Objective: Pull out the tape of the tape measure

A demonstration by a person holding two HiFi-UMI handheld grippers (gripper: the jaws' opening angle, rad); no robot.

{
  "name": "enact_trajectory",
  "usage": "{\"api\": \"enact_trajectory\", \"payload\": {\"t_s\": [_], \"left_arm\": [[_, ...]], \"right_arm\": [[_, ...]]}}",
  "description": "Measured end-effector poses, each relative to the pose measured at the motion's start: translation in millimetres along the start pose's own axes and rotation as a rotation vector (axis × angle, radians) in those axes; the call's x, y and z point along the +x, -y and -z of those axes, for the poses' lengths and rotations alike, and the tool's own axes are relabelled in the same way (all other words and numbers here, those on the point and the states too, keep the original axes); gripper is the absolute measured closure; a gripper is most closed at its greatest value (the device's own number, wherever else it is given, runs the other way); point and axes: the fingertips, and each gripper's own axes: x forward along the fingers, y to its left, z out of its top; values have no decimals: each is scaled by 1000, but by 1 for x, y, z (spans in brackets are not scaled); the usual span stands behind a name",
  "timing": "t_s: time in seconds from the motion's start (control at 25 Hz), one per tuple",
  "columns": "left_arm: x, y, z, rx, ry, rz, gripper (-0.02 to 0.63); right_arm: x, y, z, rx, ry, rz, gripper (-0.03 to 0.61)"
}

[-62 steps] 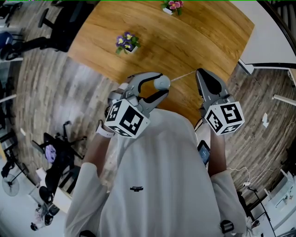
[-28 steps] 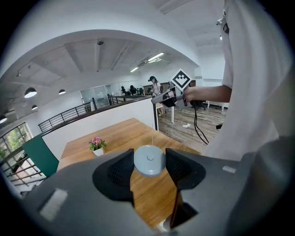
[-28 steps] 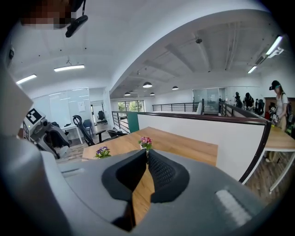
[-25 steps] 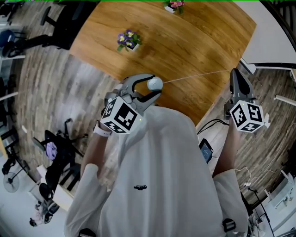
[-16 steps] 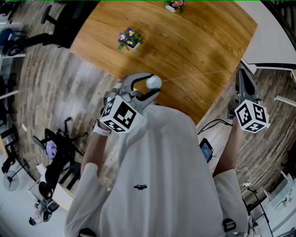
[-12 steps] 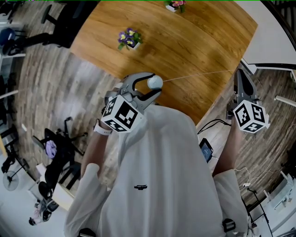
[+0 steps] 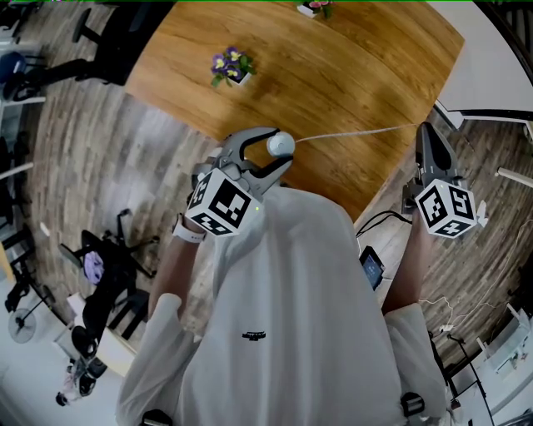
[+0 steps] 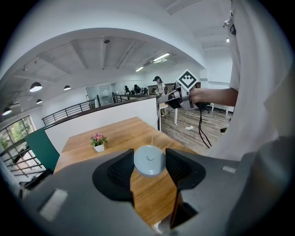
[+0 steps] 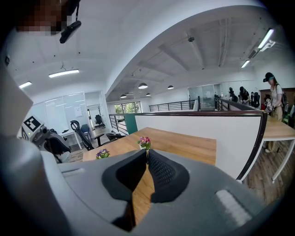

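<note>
In the head view my left gripper is shut on a round pale tape measure, held over the near edge of the wooden table. The left gripper view shows the case pressed between both pads. A thin pale tape runs from the case to the right, slightly bowed, to the tip of my right gripper, which is off the table's right corner. In the right gripper view its jaws are closed together on the tape's end, which barely shows there.
Two small flower pots stand on the table: purple and pink. A white table is at the right. Office chairs stand at the left, and a cable hangs by my right arm.
Since the earliest frame my right gripper has moved far to the right, drawing the tape out longer. Over the last second both grippers have hardly moved; the tape now bows slightly.
</note>
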Motion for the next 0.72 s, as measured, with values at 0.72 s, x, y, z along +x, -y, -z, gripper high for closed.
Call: {"api": "enact_trajectory", "payload": {"t_s": [0.72], "left_arm": [[41,-32,21,-210,21,-152,376]], "right_arm": [[13,-9,26,122,16,-2,560]]}}
